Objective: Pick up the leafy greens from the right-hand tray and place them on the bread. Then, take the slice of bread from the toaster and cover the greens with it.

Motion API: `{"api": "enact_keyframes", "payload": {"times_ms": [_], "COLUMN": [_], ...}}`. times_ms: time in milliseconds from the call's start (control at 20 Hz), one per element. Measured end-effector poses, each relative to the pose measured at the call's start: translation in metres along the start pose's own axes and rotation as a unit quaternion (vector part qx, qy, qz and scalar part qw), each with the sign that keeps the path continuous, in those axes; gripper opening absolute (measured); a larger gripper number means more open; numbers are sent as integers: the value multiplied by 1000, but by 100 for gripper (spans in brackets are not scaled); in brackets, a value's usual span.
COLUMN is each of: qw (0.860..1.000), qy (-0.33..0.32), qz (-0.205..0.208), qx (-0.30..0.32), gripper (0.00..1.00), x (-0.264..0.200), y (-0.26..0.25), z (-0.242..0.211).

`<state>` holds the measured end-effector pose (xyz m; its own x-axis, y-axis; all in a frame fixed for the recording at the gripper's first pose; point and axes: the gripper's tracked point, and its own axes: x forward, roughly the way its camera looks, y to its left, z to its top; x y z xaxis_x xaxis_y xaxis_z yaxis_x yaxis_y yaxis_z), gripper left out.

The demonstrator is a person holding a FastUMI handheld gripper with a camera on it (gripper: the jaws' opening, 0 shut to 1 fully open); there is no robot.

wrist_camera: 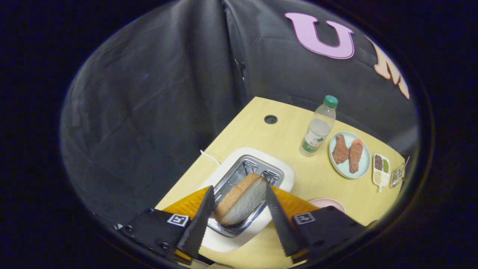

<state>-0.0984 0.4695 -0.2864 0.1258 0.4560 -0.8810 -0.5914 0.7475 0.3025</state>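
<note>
Pale wooden table (283, 134), backed by dark booth cloth, seen from above and at a tilt. I take the toaster (246, 186) as the landmark for all positions.

Toaster: white body with a metal top; it sits on the table directly under my gripper (239, 209). A slice of bread (241, 200) stands in its slot, leaning, with the brown crust toward one finger and the pale face toward the other.

Gripper: I look down along it onto the toaster from above, with the fingers angled down toward the slot. The two black serrated fingers (198, 224) are spread, one on each side of the slice. Their tips sit close against the bread's edges, but I cannot tell whether either one touches it.

Beyond the toaster: a round cable hole (270, 119) in the tabletop. A clear bottle with a green cap (318, 129) stands beyond and to one side of the toaster. Past the bottle lies a light plate with two brown meat pieces (349, 154), then a small divided dish (381, 170). A pink rim (328, 203) shows just beside the toaster, partly hidden behind the gripper body.
</note>
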Motion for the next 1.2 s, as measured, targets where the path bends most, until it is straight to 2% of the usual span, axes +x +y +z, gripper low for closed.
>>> {"api": "enact_keyframes", "payload": {"times_ms": [250, 400, 600, 900, 1200], "qw": [1000, 999, 998, 989, 980], "qy": [11, 6, -30, -92, -136], "qz": [-22, -13, 13, 55, 52], "qx": [15, 34, 53, 103, 136], "gripper": [29, 8, 8, 7, 7], "x": [0, -6, -31, -80, -114], "y": [-19, -19, -19, -37, -84], "z": [-3, -1, 18, 38, 30]}}
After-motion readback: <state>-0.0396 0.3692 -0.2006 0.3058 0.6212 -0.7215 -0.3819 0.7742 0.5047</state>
